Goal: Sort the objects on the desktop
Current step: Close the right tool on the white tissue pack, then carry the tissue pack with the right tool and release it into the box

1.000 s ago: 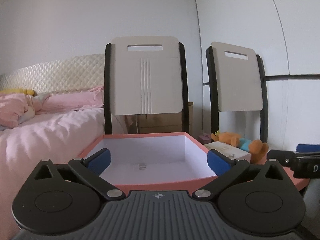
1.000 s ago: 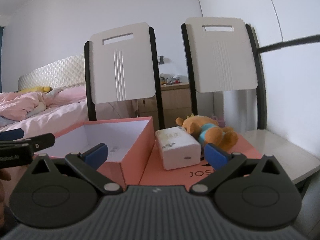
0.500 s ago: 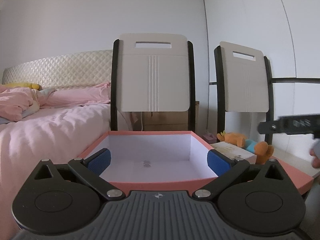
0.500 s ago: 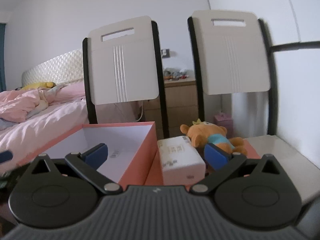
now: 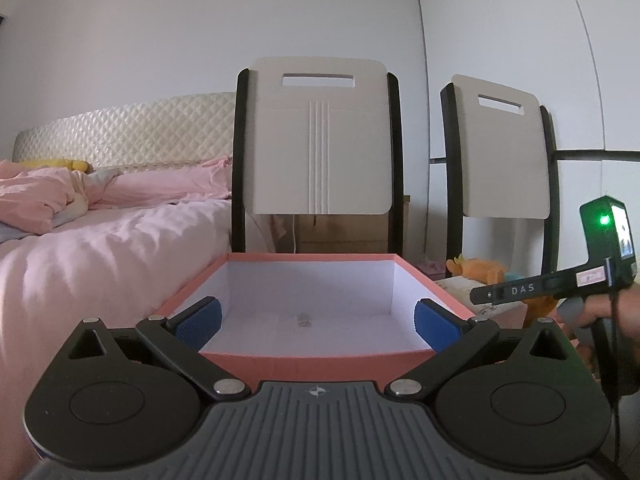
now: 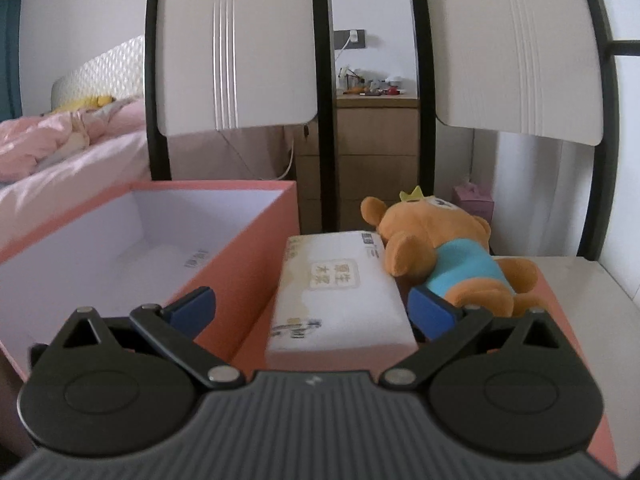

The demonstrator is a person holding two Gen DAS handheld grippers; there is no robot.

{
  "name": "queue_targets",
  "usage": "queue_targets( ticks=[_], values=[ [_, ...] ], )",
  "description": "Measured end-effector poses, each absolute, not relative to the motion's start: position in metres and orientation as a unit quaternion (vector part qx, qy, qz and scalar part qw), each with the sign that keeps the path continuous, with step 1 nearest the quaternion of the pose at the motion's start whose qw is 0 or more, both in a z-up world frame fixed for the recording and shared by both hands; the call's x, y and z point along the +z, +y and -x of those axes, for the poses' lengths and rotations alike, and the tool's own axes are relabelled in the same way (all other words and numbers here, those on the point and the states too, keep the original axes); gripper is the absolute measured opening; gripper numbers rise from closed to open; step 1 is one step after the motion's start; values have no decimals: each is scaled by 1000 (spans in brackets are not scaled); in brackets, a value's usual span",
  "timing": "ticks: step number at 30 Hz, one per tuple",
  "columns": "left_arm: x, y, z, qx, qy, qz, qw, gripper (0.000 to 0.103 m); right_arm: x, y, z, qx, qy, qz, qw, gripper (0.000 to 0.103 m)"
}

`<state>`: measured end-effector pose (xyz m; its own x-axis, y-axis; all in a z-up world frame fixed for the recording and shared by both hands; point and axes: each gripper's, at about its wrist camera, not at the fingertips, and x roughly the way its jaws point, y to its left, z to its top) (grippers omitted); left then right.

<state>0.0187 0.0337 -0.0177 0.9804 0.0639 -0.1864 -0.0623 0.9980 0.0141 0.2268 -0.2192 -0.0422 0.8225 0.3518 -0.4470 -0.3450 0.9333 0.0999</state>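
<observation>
Left tongs (image 5: 316, 316), blue-padded jaws spread wide and holding nothing, are aimed into the open salmon-pink box (image 5: 316, 354), whose white interior shows only a small printed label on its floor. Right tongs (image 6: 312, 308), jaws likewise spread and empty, straddle the near end of a white tissue pack (image 6: 340, 300) without visibly touching it; the left blue pad lies in front of the box's outer side wall, the right pad just beside the plush bear (image 6: 448, 256). The tissue pack lies flat on a salmon-pink box lid (image 6: 560, 320), just right of the box and parallel to its side. The plush bear, orange with a yellow crown and blue shirt, lies on its side on the same lid, pressed against the far right edge of the pack. In the left wrist view the right tongs' device appears at the right edge with a green light lit, gripped by the person's right hand (image 5: 608, 312). The lid rests on a pale worktop (image 6: 600, 280). Behind stand two chairs (image 5: 318, 140) with white backs and black frames, a wooden dresser (image 6: 376, 152) carrying small cluttered items between them, and to the left a bed (image 5: 100, 232) with pink bedding and a quilted headboard.
</observation>
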Motion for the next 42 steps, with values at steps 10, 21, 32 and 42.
queue_targets(
  ticks=[10,21,32,42],
  values=[
    [-21,34,-21,34,100,-3,994,103,-72,-219,-248,163,262,2,951,102],
    [-26,30,-24,34,110,-15,993,103,-72,-219,-246,146,277,-12,950,86],
    [-28,23,-21,31,109,-15,993,103,-35,-230,-214,143,238,-57,959,86],
    [-28,19,-20,38,107,-18,993,103,13,-195,-187,203,156,-54,965,86]
  ],
)
